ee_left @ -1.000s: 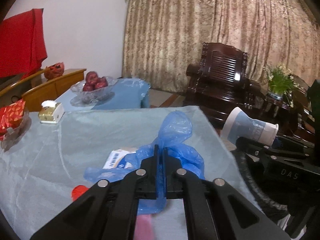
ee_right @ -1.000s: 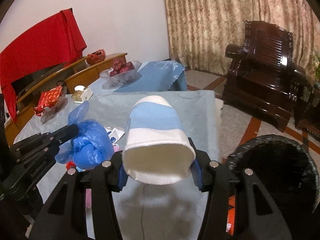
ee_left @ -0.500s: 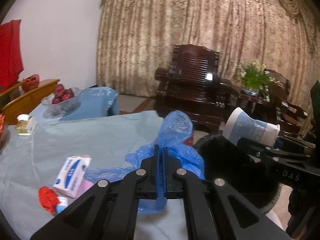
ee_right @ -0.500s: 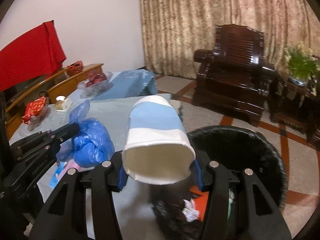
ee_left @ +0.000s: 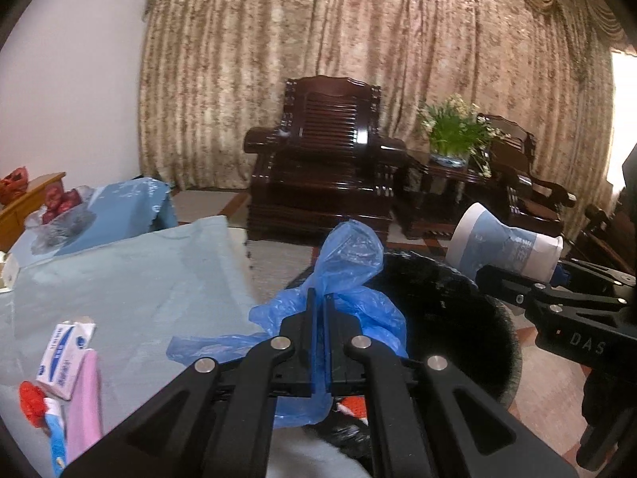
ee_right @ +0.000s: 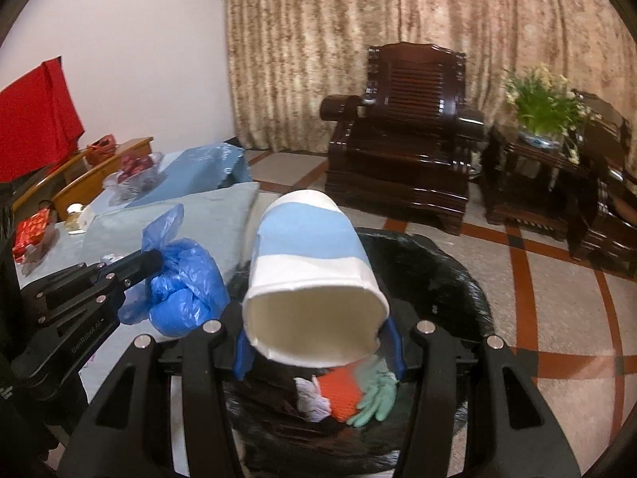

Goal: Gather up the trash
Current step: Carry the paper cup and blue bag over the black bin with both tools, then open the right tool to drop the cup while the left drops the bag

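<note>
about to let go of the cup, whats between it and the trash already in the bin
Only open air: in the right wrist view the blue-and-white paper cup hangs over the black-lined bin, above a green glove and orange scrap.

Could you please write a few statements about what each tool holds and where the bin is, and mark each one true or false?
1. The left tool is shut on a blue plastic bag. True.
2. The right tool is empty. False: it holds a blue and white paper cup, lying sideways with its open mouth toward the camera.
3. The black trash bin sits below the paper cup. True.
4. The trash bin has nothing in it. False: a green glove, something orange and crumpled white paper lie inside.
5. A small white and blue box lies on the table's light blue cloth. True.
</note>
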